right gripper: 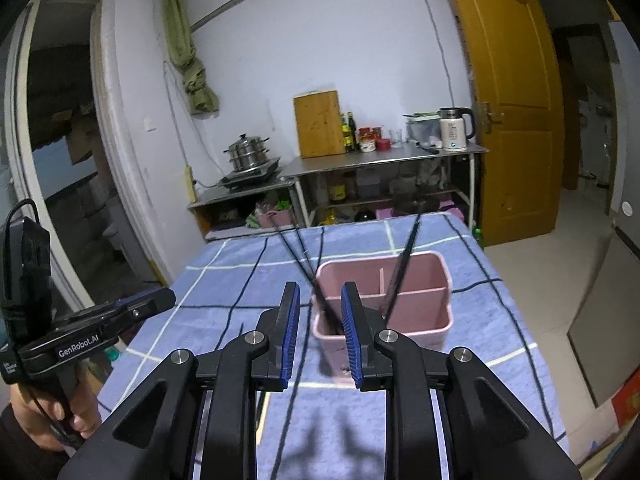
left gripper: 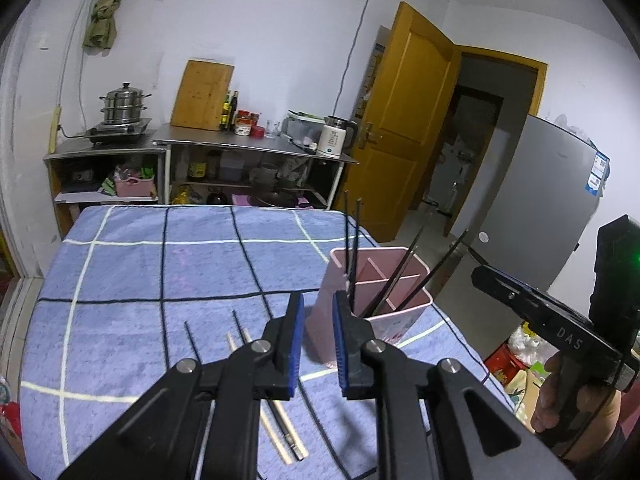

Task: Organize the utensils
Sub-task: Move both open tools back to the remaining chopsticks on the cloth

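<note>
Both grippers, left (left gripper: 318, 344) and right (right gripper: 320, 334), stood with jaws slightly apart and nothing between them, just before the pink holder (right gripper: 424, 280) on the blue cloth (left gripper: 160, 264). Black chopsticks (right gripper: 402, 268) leaned in its compartments; others (left gripper: 280, 424) lay loose under the left gripper. The next pick probably called for jaws astride one pair, closing near mid-length.

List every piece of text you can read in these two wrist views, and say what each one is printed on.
"DAS": on the black body of the right tongs, seen from the left wrist view.
"GenRobot.AI": on the black body of the left tongs, seen from the right wrist view.
Blue and white stickers on the grey fridge: too small to read.
Print on the white kettle: too blurred to read.
Labels on the bottles by the cutting board: unreadable.
</note>
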Demonstrator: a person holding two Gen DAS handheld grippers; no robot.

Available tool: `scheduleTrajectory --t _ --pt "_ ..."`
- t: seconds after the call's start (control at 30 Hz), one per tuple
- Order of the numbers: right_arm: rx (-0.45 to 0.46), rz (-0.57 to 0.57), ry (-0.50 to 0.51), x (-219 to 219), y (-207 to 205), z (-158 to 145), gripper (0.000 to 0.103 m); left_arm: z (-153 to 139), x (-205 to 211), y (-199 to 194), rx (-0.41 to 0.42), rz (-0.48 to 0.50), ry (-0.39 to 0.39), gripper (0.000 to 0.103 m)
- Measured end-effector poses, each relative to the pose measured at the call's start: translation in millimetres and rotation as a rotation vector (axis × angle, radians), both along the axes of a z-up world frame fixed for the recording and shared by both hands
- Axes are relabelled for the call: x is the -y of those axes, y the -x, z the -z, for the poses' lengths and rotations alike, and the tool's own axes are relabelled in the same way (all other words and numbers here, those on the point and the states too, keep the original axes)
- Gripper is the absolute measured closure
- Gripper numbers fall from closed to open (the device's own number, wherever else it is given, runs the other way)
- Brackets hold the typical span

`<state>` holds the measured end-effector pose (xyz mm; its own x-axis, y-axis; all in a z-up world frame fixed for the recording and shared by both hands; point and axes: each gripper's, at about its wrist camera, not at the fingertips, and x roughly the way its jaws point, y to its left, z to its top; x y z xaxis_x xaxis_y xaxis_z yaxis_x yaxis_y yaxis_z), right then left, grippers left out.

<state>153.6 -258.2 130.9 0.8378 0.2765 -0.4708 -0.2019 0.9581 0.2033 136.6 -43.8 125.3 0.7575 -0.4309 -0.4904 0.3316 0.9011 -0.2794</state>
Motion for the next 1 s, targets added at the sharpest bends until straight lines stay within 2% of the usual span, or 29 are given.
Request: scheduleTrajectory --t 0.23,0.4,0.77,1.0 --pt "-0.016 -0.042 0.005 -17.9 6.0 14.0 0.081 13.6 -17.8 14.4 -0.007 -0.046 -0.013 0.087" --pt "-0.041 -0.071 0.006 -29.1 4.3 27.1 0.081 27.8 -27.9 20.4 -0.025 -0.077 -0.021 0.083" --pt "-0.108 -0.141 0.017 -54.9 -6.7 60.9 0.081 78.3 -41.2 3.1 -0.143 -0.122 -0.025 0.083" --pt "-0.152 -0.173 0.027 -68.0 -17.0 82.8 0.081 115.0 -40.1 -24.2 -0.228 -0.132 -0.041 0.083"
